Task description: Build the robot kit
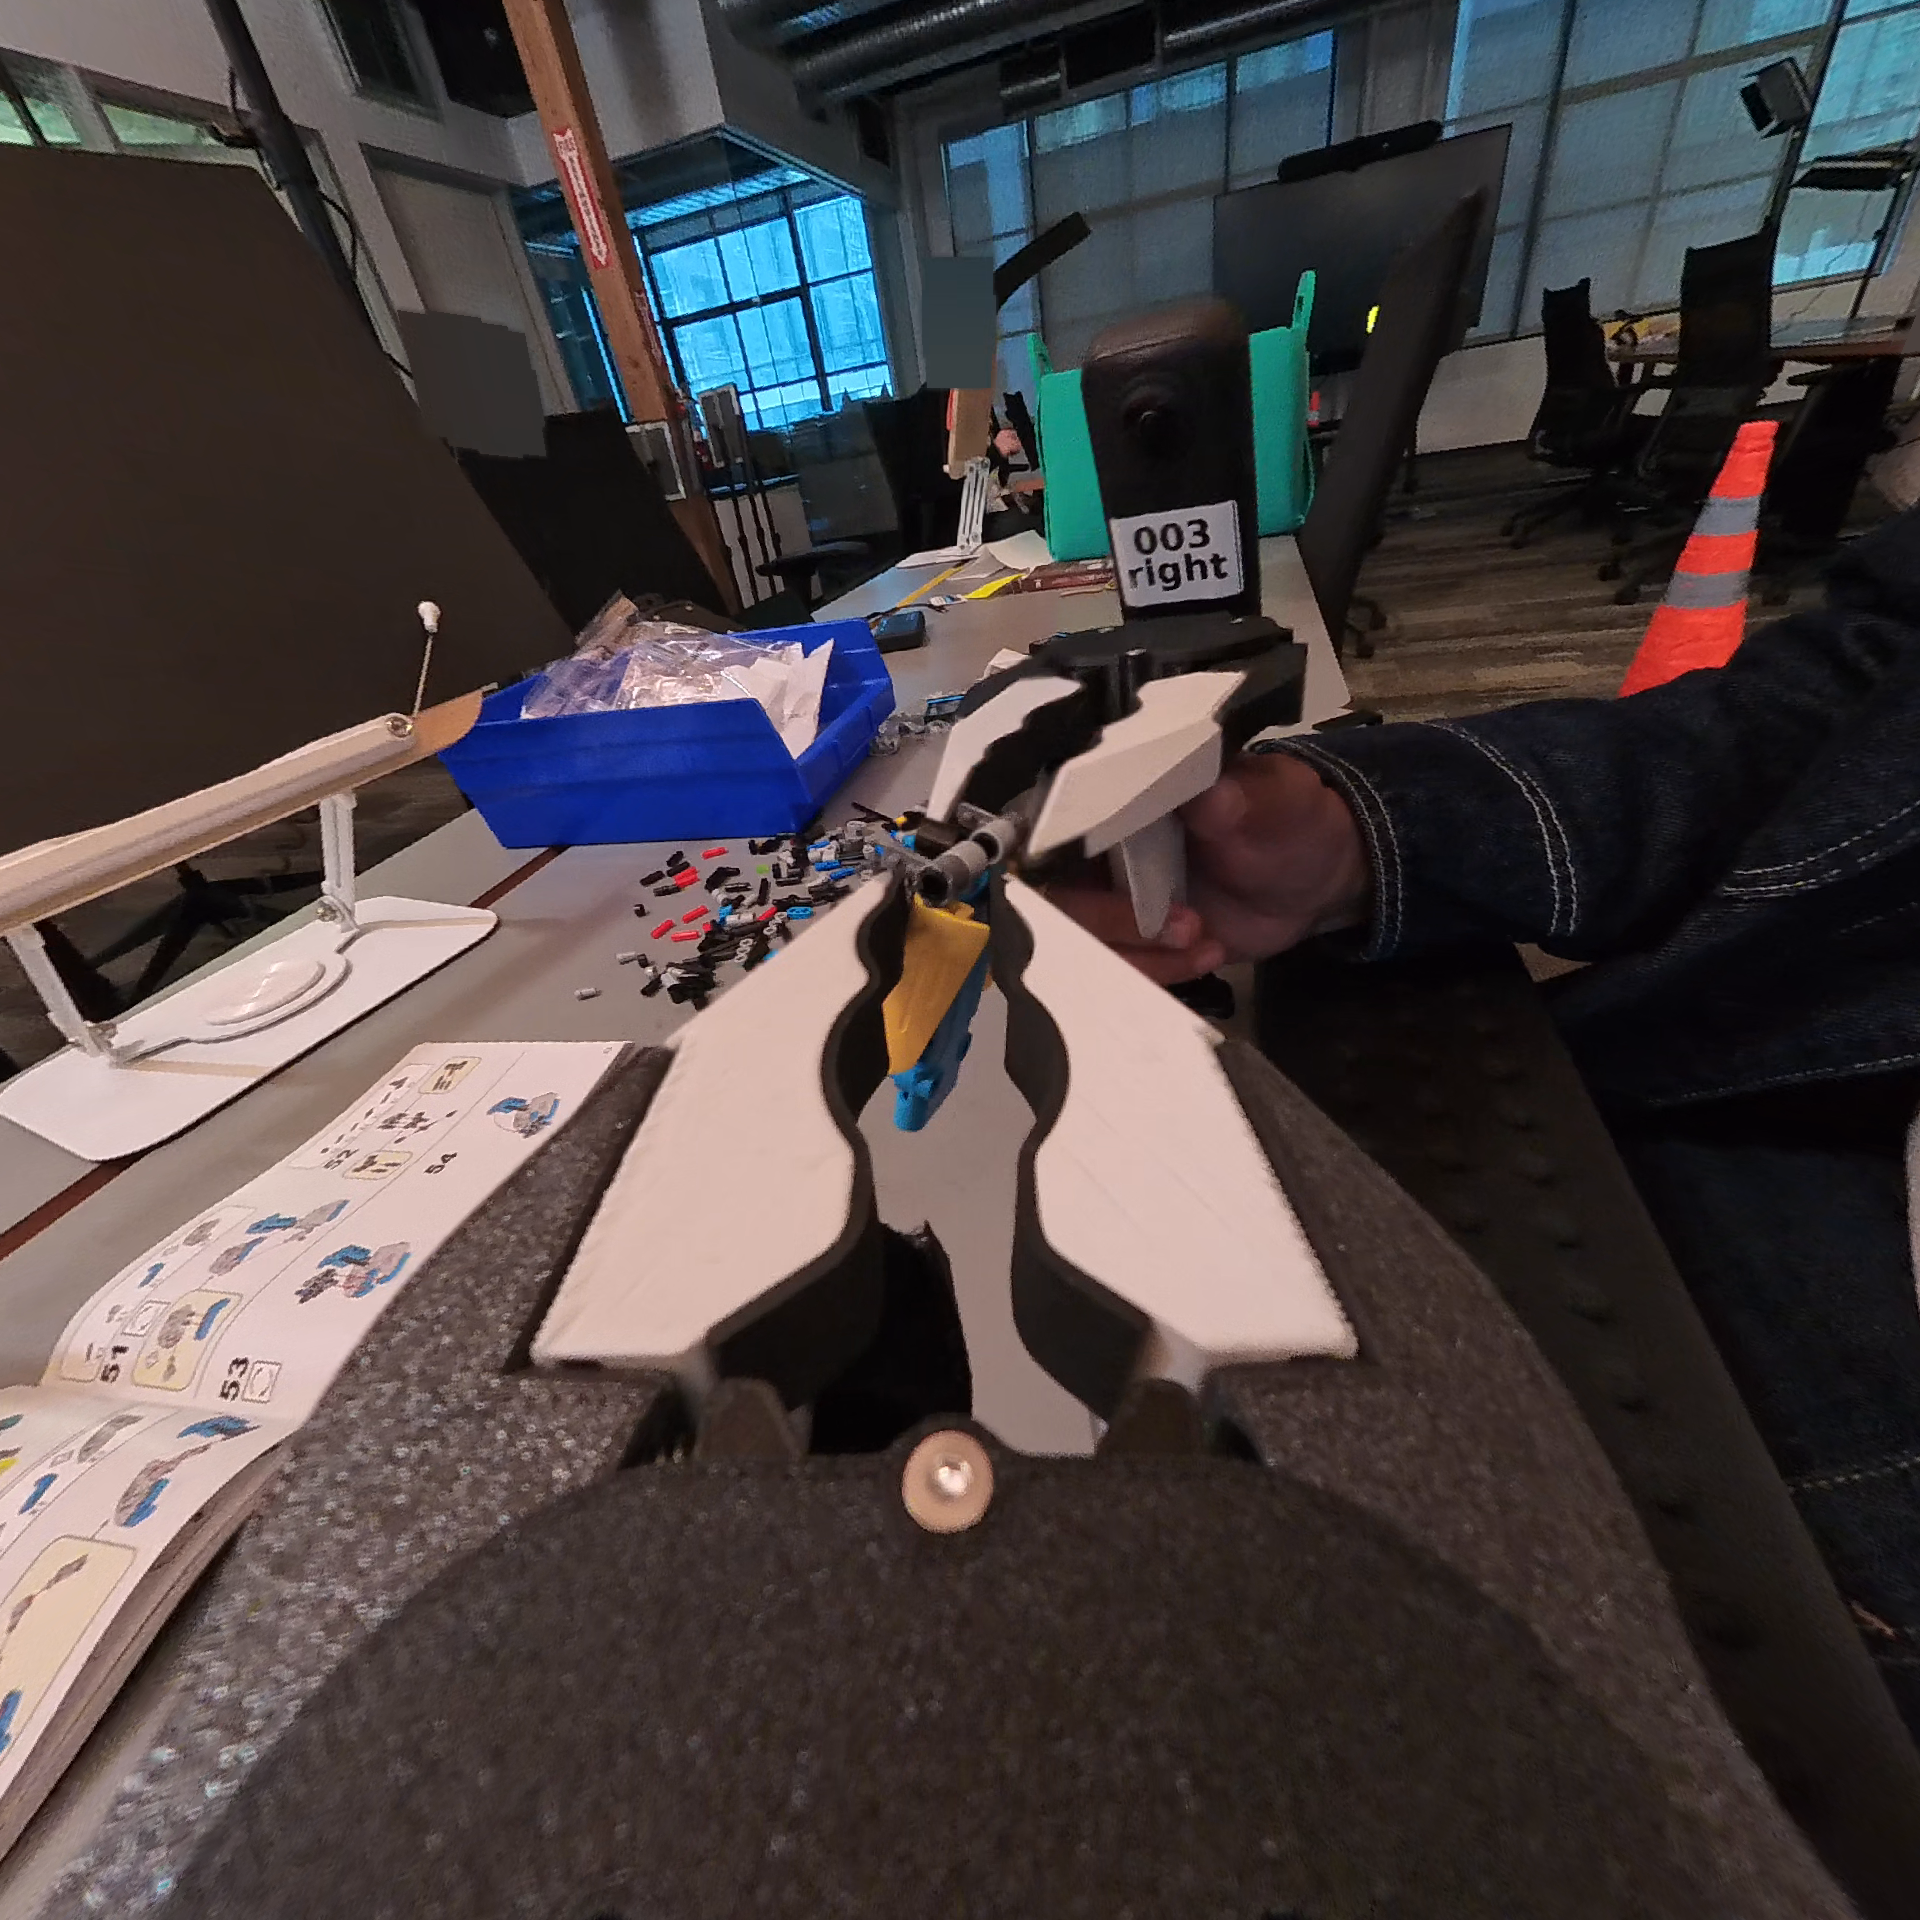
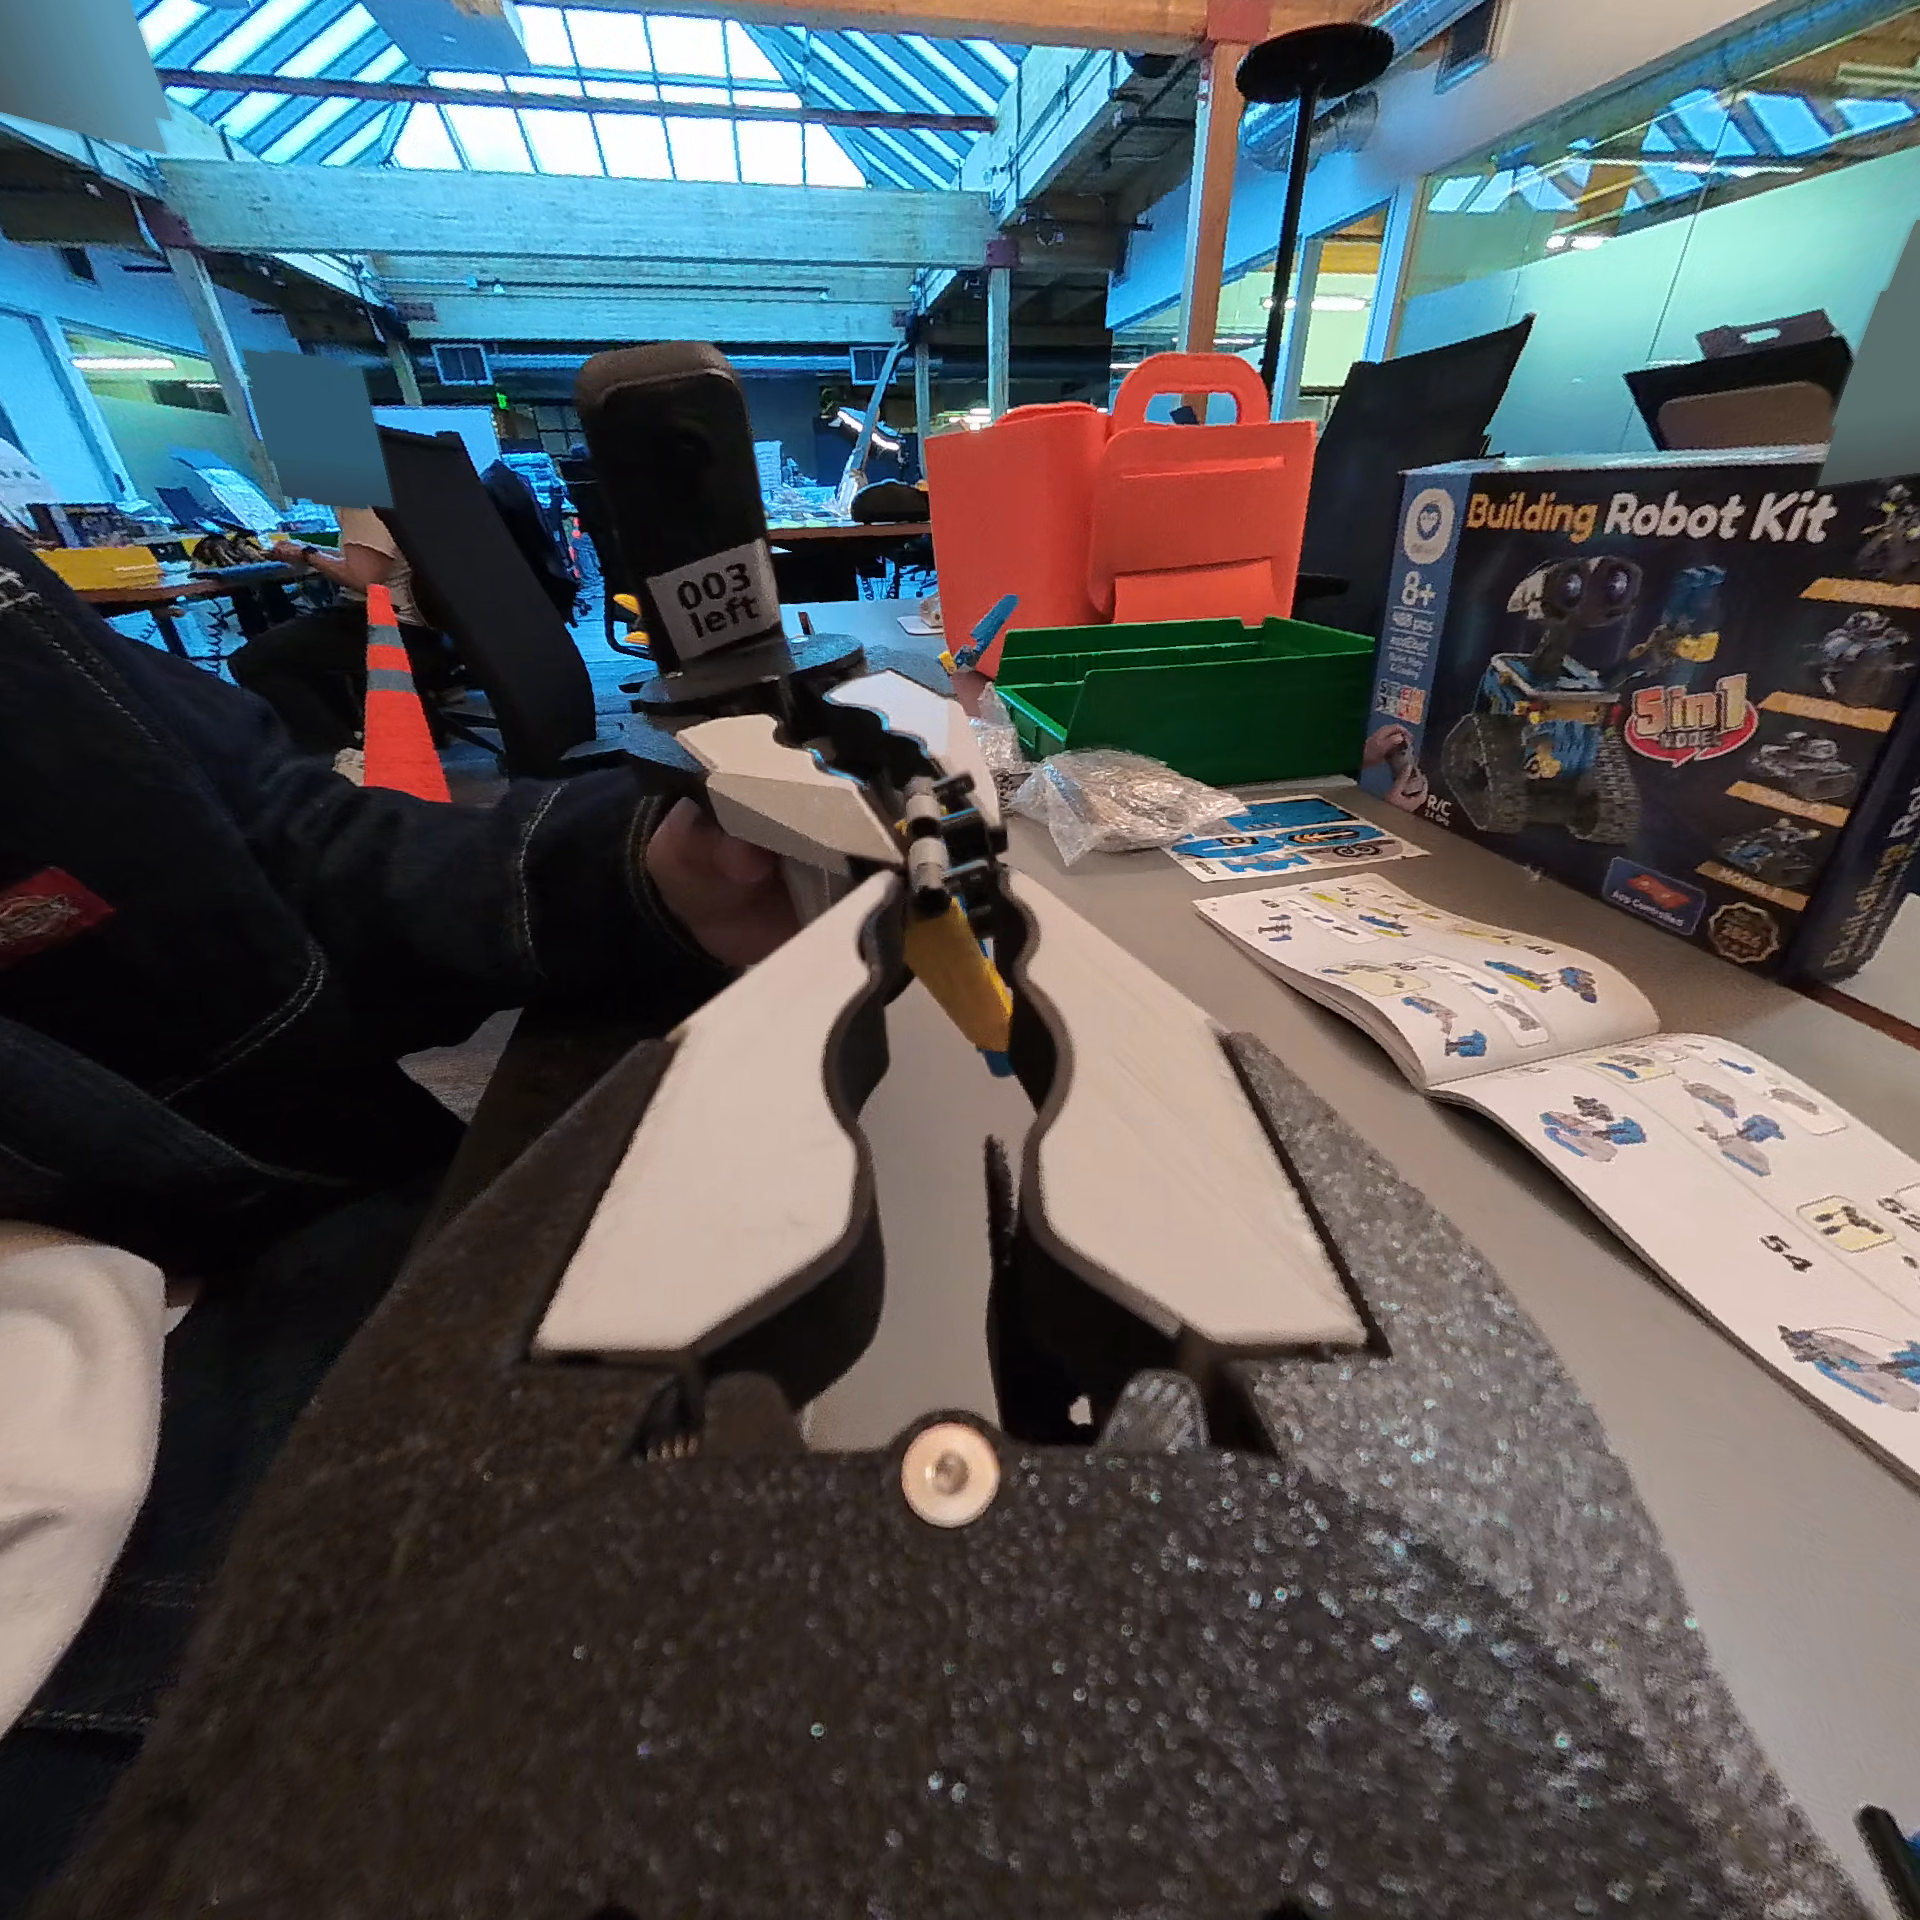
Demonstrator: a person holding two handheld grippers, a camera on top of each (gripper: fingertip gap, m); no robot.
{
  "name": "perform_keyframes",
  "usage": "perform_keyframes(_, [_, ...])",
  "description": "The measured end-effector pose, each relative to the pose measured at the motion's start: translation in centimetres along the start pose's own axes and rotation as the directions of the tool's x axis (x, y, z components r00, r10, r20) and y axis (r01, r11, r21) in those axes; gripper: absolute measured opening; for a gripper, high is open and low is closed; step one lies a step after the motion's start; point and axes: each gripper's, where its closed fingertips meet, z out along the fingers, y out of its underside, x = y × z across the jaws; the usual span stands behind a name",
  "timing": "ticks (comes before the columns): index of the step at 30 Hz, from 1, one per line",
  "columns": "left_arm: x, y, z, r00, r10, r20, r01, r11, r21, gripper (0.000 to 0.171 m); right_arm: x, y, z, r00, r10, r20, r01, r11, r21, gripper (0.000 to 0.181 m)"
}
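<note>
Above the grey table (image 1: 582, 935) | a yellow-and-blue brick model (image 1: 930, 997) is being pinched by the left gripper (image 1: 940, 904) | its grey pin end (image 1: 961, 857) is being pinched by the right gripper (image 1: 987, 821) | loose small pieces (image 1: 727, 904) are being left unused beside the open booklet (image 1: 312, 1247).

Matt white plastic gripper (image 1: 940, 894) with black rubbery lining, glossy blue plastic bin (image 1: 665, 753), crinkled clear plastic bag (image 2: 1117, 795), smooth grey worktop (image 1: 540, 935), paper booklet (image 2: 1558, 1029)

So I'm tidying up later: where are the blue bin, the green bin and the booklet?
blue bin (image 1: 665, 774), left wrist view, front wall.
green bin (image 2: 1195, 717), right wrist view, front wall.
booklet (image 2: 1455, 997), right wrist view, open page.
</note>
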Motion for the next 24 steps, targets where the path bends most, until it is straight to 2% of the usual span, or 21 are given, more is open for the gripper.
perform_keyframes(8, [0.8,0.4,-0.1,0.992,-0.09,-0.09,0.089,0.996,-0.024,0.015,-0.6,0.4,-0.2,0.99,0.102,0.1,-0.1,0.995,-0.027,0.013])
perform_keyframes(16, [1.0,0.5,-0.1,0.992,-0.075,-0.098,0.073,0.997,-0.033,0.015,-0.8,0.6,-0.2,0.986,0.116,0.122,-0.112,0.993,-0.037,0.013])
perform_keyframes(20, [-0.3,0.7,0.1,1.0,0.002,0.009,-0.001,0.999,-0.039,0.015,0.5,0.7,0.0,0.994,0.107,0.037,-0.106,0.994,-0.026,0.017])
perform_keyframes(22, [-1.9,0.9,0.1,0.981,0.124,0.148,-0.113,0.99,-0.08,0.015,1.9,0.3,-0.2,0.994,0.098,-0.056,-0.098,0.995,0.007,0.033])
perform_keyframes(24, [-3.2,1.1,0.0,0.906,0.319,0.279,-0.282,0.945,-0.168,0.015,3.3,0.6,-0.4,0.979,0.154,-0.131,-0.154,0.988,0.013,0.037])
